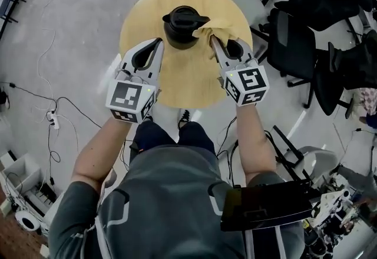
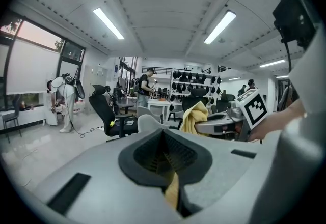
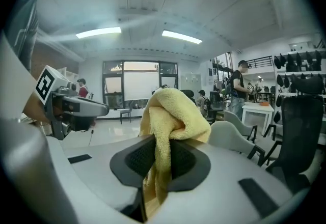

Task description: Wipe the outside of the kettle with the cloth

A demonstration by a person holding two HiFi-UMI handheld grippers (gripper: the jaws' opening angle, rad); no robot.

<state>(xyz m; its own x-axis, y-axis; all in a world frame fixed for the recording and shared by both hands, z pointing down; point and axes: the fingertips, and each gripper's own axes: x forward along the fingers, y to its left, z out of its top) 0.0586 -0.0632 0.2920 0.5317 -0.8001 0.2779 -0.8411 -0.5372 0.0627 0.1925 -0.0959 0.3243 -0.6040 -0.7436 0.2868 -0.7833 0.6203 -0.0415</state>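
A round wooden table [image 1: 177, 84] fills the middle of the head view, its near edge cut off by the two tools and the person's forearms. Toward its far side stands a black kettle [image 1: 182, 25]. It is seen only from above, so the lid and handle show while its walls are mostly hidden. Neither gripper view catches it, since both look out level across the room. The left tool [image 1: 158, 42] hangs just beside the kettle's left flank with its jaws pressed together and nothing between them, as the left gripper view confirms. The right tool [image 1: 213, 41] sits at the kettle's right, its jaws clamped on a yellow cloth [image 1: 219, 33]. In the right gripper view the cloth bulges up in a bunch past the pads [image 3: 133, 157], and a strip of it trails down between them and out of sight. From overhead the bunch overlaps the kettle's right edge and covers part of it. It looks to be resting against the kettle, though the steep angle does not settle contact.
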